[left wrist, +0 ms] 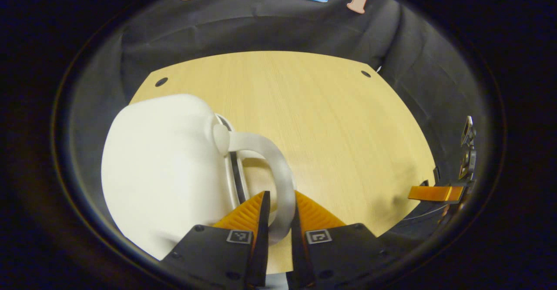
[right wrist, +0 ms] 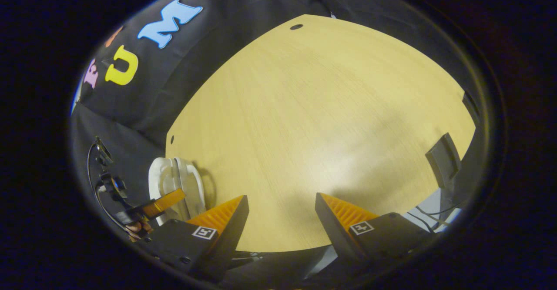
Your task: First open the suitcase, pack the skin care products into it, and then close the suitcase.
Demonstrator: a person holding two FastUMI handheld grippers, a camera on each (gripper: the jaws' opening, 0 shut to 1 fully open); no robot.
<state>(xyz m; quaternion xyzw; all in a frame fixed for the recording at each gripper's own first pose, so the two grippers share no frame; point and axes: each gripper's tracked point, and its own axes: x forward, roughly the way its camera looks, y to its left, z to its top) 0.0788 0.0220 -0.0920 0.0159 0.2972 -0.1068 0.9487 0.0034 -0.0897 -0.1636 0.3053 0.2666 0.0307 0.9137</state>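
While the left tool (left wrist: 280, 214) pinches the pale grey curved handle (left wrist: 278, 168) of the small white hard-shell suitcase (left wrist: 161, 172), both fingers pressing on it from either side, the case stands on edge at the near left part of the light wooden table (left wrist: 330, 120), its dark seam line (left wrist: 237, 175) visible just behind the handle. Right tool (right wrist: 282, 214): fingers spread wide apart, nothing between them, held over bare tabletop (right wrist: 313, 120). In the right gripper view the suitcase (right wrist: 174, 183) appears at the table's left edge, with the left tool (right wrist: 163, 203) and part of a hand (right wrist: 138, 228) just beside it. Small dark block (right wrist: 443, 157): upright near the table's right edge.
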